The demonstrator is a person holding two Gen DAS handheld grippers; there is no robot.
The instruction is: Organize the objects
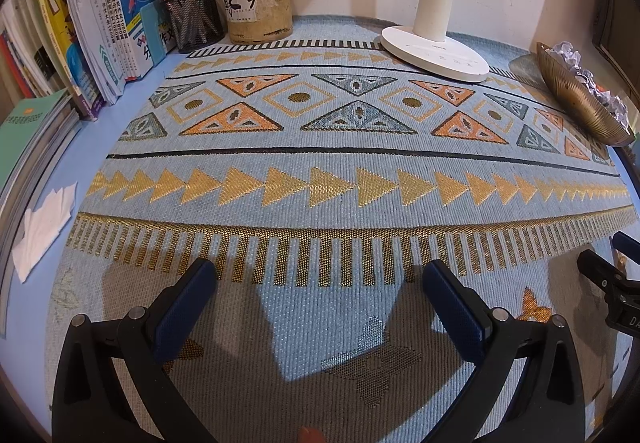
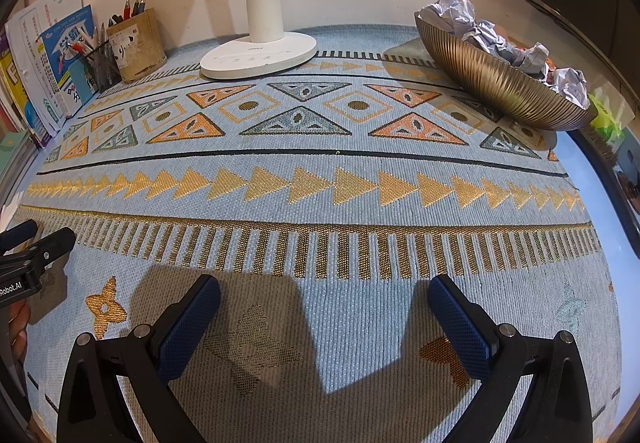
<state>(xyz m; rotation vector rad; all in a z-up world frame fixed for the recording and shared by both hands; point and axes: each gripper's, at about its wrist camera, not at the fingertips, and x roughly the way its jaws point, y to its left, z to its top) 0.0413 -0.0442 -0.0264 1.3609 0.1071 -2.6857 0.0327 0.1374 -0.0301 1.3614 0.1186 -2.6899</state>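
- Your left gripper point(image 1: 320, 283) and right gripper point(image 2: 324, 295) both hang over the patterned mat point(image 1: 320, 163) with jaws spread wide and nothing between the pads.
- The task names no single thing. Loose candidates: the white tissue point(image 1: 44, 227) off the mat at nine o'clock in the left view, and the crumpled paper point(image 2: 500, 39) heaped in the gold bowl point(image 2: 492, 83) at two o'clock in the right view.
- The tissue looks feather-light and limp; expect it to drape and slide. Pinch a raised fold near its middle, not a flat edge.
- The paper balls should be light and springy, crushing slightly under the pads; take one across its widest part.
- The bowl looks stiff and smooth, likely to slip and tip; grip its rim.
- Pens sit in the mesh cup point(image 1: 196, 19) and the brown pot point(image 1: 258, 3) at eleven o'clock, beside the books point(image 1: 104, 27); the lamp point(image 1: 436, 43) stands at one o'clock.
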